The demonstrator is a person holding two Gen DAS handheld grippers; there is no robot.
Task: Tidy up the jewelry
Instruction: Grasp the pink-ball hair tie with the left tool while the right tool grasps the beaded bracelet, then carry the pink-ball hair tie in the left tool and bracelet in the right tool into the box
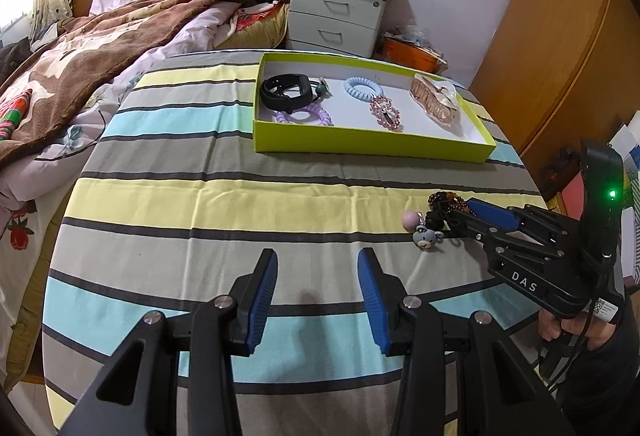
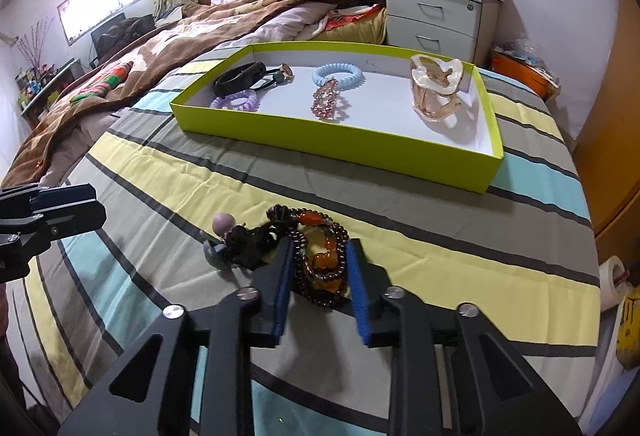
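Right gripper (image 2: pixel 320 256) fingers clamp beaded bracelet (image 2: pixel 324 260).

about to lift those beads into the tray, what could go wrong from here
1. The right gripper pinches only part of the bead bracelet; loose loops may slip out on lifting.
2. The black hair tie with charms lies tangled against the beads and could get dragged along.
3. The green tray already holds several pieces, so dropping the beads on the pink clip might tangle them.
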